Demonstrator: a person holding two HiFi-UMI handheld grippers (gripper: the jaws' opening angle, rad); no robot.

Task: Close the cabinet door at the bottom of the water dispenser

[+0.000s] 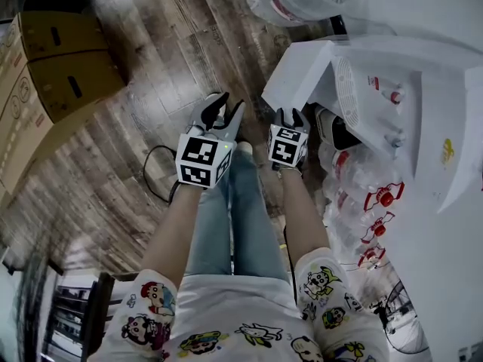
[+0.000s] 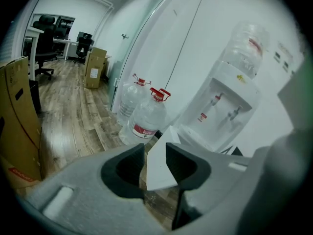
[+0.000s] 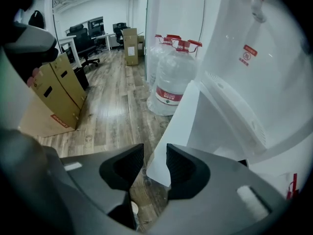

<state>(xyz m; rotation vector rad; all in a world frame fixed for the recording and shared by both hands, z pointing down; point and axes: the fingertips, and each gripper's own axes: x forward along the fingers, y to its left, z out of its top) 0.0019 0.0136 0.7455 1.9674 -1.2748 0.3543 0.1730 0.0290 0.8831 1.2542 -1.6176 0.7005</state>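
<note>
Wood-plank floor [image 1: 151, 59] fills most of the head view, and we're looking straight down our own jeans at it. Next biggest is the white water dispenser [image 1: 426, 89] on the right, taps on its front. Its bottom cabinet door [image 1: 298, 74] is open, swung out over the floor so its free corner sits just ahead of the two grippers. Over on the left are a couple of brown cardboard boxes [image 1: 45, 74], well apart from the dispenser. Tucked against the dispenser's near side is a bunch of clear water jugs [image 1: 362, 191] with red caps. A thin black cable [image 1: 155, 176] loops on the floor beside our left leg.

Now the small stuff. The left gripper [image 1: 225, 102] is held out a bit left of the door, jaws apart and gripping nothing. In the left gripper view the door's corner shows in the gap, and in the head view the tips sit just short of it. The right gripper [image 1: 291, 115] is right at the door's corner, jaws parted too. In the right gripper view the door's edge runs into the gap, close along the right-hand pad [image 3: 183, 168]. Whether it actually touches that pad we honestly can't tell from this angle. Nothing's being squeezed though, since bare floor shows between the edge and the other pad.
</note>
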